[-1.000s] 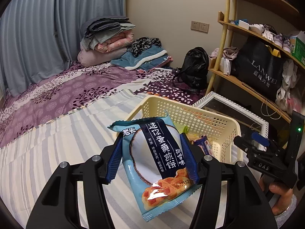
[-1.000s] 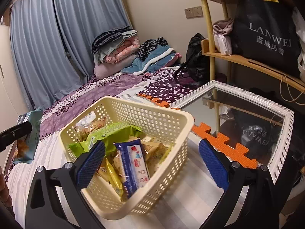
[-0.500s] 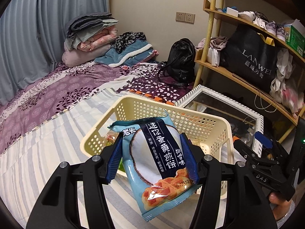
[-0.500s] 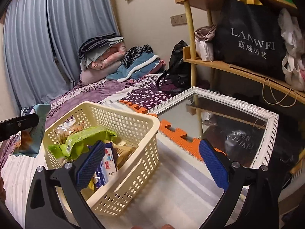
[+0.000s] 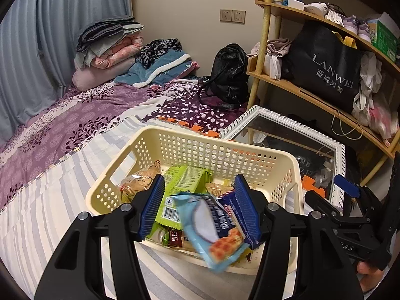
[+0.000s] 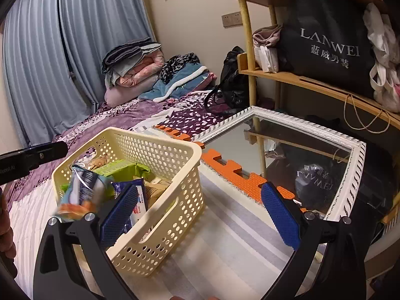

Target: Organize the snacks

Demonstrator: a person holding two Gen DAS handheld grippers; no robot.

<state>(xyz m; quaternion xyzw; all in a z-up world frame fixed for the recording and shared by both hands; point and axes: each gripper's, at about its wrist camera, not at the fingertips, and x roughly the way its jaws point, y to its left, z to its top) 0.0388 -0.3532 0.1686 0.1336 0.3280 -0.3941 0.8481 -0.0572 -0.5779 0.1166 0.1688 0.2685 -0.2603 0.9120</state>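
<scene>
I am watching the pale blue snack packet (image 5: 212, 227) coming loose from the left gripper (image 5: 199, 190). Half a second ago it was standing upright, pinched squarely between the ribbed blue pads; now it is tilting over, motion-blurred, with a clear gap on the left pad's side where a barcode is showing through. The jaws are standing about as far apart as before, so I am reading this as the packet slipping free, not being held. It is hanging just over the near edge of the cream basket (image 5: 225, 147), which has been growing in the left wrist view, so I am judging that the packet is dropping in and this piece of the tidying is nearly finished.

The right gripper (image 6: 200, 190) is idling beside the basket, jaws spread wide and gripping nothing.

The packet is a glossy, puffy foil pillow, slick enough to slide off the pads. The basket is stiff plastic, rectangular with rounded corners, perforated walls and slotted handles. It is already carrying a crinkly green wrapper (image 5: 182, 182) and other pouches. It is sitting on the bed's soft striped sheet (image 5: 50, 200), near a mirror in a ridged white frame (image 5: 287, 120).
</scene>
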